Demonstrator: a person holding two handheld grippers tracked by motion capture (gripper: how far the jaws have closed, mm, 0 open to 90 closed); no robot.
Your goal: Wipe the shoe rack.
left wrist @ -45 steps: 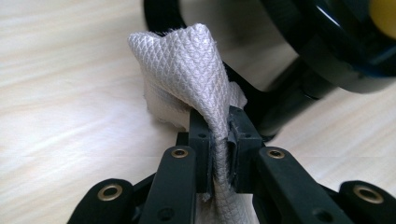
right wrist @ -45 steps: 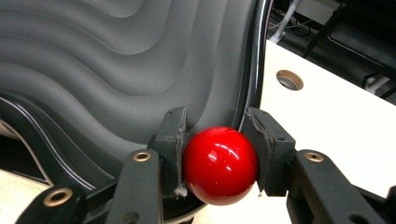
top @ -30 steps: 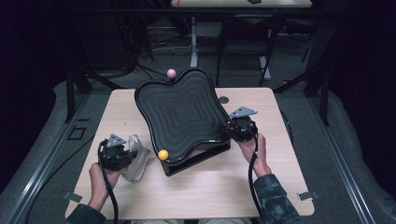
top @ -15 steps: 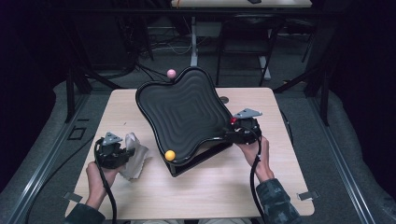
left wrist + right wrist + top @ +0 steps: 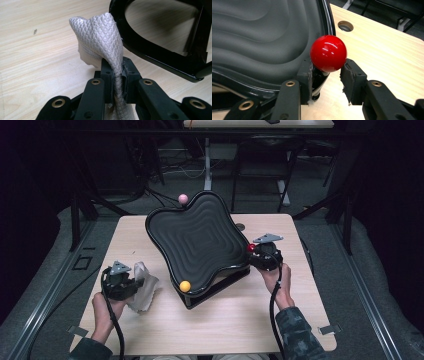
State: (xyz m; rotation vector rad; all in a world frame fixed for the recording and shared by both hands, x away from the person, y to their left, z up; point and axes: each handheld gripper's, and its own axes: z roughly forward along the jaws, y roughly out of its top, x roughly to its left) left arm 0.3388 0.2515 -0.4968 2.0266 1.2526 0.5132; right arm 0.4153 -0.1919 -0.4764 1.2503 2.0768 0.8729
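Observation:
A black wavy tray (image 5: 200,240) sits tilted on a black stand, with ball knobs at its corners. In the high view my right gripper (image 5: 257,254) is at the tray's right corner. In the right gripper view its jaws (image 5: 327,75) have just been closing on the red ball knob (image 5: 328,53), and both pads touch the ball beside the tray rim (image 5: 325,22). My left gripper (image 5: 131,285) rests on the table left of the tray. It is shut (image 5: 117,72) on a pale quilted cloth (image 5: 100,37), which bunches up beyond the jaws.
An orange ball knob (image 5: 185,286) marks the tray's near corner and a pink ball knob (image 5: 183,198) its far corner. The stand's black frame (image 5: 160,57) lies just right of the cloth. The wooden table (image 5: 235,320) has a round hole (image 5: 345,25) behind the red knob.
The tray's near corner with the orange knob has shifted a little to the right. The red knob now shows at the right gripper's tips. The left hand and cloth have stayed put.

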